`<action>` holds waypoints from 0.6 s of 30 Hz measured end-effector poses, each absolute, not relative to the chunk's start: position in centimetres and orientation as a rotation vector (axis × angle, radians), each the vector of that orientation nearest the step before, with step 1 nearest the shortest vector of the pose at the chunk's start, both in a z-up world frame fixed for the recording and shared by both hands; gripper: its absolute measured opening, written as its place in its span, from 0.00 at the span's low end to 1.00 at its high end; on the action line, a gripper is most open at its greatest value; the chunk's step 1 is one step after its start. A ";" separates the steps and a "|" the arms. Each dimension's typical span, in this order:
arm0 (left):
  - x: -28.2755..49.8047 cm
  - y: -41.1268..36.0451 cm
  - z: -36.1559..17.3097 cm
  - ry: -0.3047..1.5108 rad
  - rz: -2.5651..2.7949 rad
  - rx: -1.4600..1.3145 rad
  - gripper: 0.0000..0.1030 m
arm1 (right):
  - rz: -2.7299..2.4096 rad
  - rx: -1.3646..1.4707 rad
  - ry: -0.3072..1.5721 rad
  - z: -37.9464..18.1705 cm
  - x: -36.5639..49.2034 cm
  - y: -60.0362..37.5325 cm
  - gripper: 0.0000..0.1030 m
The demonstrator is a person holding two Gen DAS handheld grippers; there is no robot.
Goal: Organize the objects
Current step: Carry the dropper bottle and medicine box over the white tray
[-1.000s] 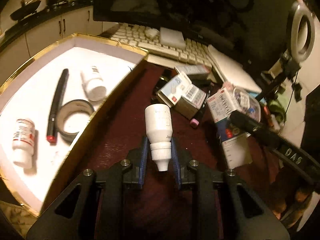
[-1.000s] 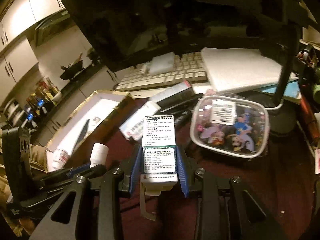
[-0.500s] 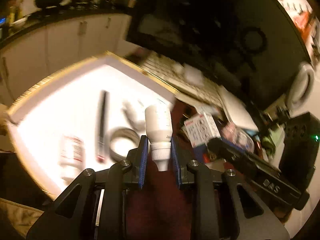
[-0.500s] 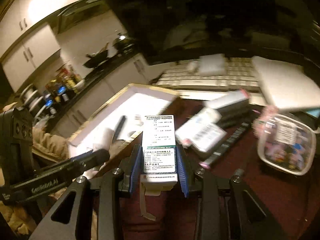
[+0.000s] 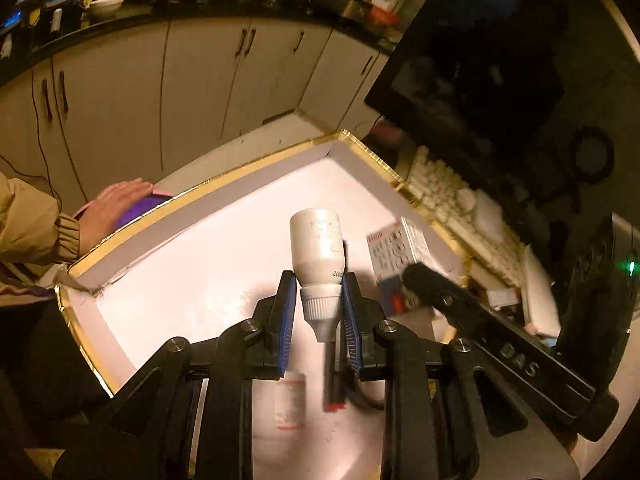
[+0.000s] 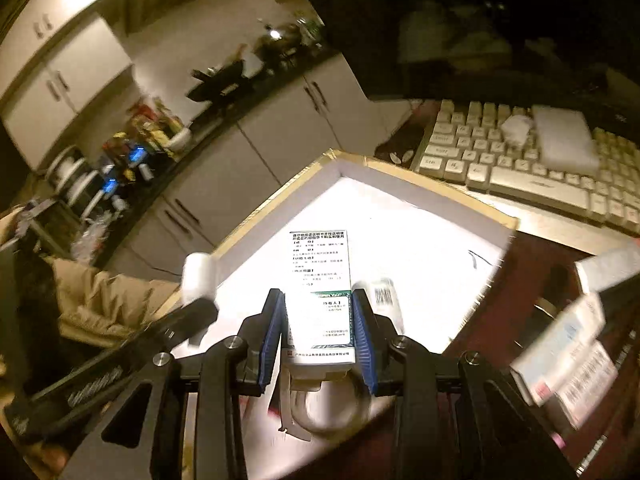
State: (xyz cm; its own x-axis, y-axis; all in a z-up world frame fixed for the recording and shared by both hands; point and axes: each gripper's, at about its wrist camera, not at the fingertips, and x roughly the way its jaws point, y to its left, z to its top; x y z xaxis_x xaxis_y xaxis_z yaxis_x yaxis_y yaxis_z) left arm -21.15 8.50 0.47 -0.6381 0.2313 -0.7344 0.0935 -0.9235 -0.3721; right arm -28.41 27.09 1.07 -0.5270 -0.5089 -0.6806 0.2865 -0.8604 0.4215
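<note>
Left wrist view. A person's hand rests on a purple thing at the far rim of the tray, outside your working space; keep clear of it. Your left gripper is clamped on the neck of a white bottle, cap toward the camera, body pointing out over the white tray floor. Beneath the gripper lie a small labelled bottle and a pen with a red tip, both blurred. Aim for the bare floor ahead of them, lower until the bottle is just above the surface, then part the jaws so that it does not roll far. At right, your right gripper's load, a printed box, hangs over the tray's near-right side.

Right wrist view. Your right gripper is closed on the sides of that printed box, which stands lengthwise between the pads, over the bright tray. The white bottle shows at left on the tip of the other gripper. A ring of tape and another labelled bottle lie close under the box. Judge a free patch toward the far corner, set the box down flat, and release the two loads apart from each other. The keyboard and the loose boxes stay on the desk, outside the tray.
</note>
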 end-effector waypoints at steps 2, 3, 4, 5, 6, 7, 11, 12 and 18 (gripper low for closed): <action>-21.9 8.5 -0.3 -0.565 2.700 -1.356 0.21 | -2.401 1.182 -0.325 0.7 -29.1 26.3 0.33; -22.2 8.5 -0.5 -0.558 2.690 -1.372 0.21 | -2.413 1.182 -0.314 0.5 -29.4 25.9 0.33; -22.5 8.4 -0.9 -0.555 2.675 -1.398 0.21 | -2.421 1.179 -0.303 0.5 -29.5 25.7 0.33; -22.9 8.5 -1.1 -0.553 2.668 -1.413 0.21 | -2.442 1.172 -0.278 0.5 -29.5 25.4 0.33; -23.1 8.6 -1.3 -0.547 2.663 -1.424 0.21 | -2.471 1.164 -0.249 0.4 -29.7 25.2 0.33; -23.4 8.6 -1.5 -0.534 2.659 -1.445 0.21 | -2.488 1.164 -0.235 0.3 -29.8 25.2 0.33; -24.4 8.7 -2.6 -0.497 2.644 -1.538 0.21 | -2.495 1.206 -0.215 -0.8 -29.9 25.0 0.33; -24.5 8.7 -2.9 -0.490 2.638 -1.556 0.21 | -2.510 1.202 -0.178 -0.9 -29.6 24.7 0.33; -24.9 9.0 -3.5 -0.481 2.598 -1.590 0.22 | -2.516 1.194 -0.134 -1.3 -29.3 24.2 0.34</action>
State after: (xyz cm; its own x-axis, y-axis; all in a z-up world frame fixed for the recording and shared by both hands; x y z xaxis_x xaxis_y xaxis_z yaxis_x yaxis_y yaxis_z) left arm -24.94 8.96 -3.51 -0.4670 0.2090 -0.8592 0.1122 -0.9498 -0.2920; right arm -29.28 24.23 -1.28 -0.5827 -0.3522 -0.7324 0.2725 -0.9337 0.2323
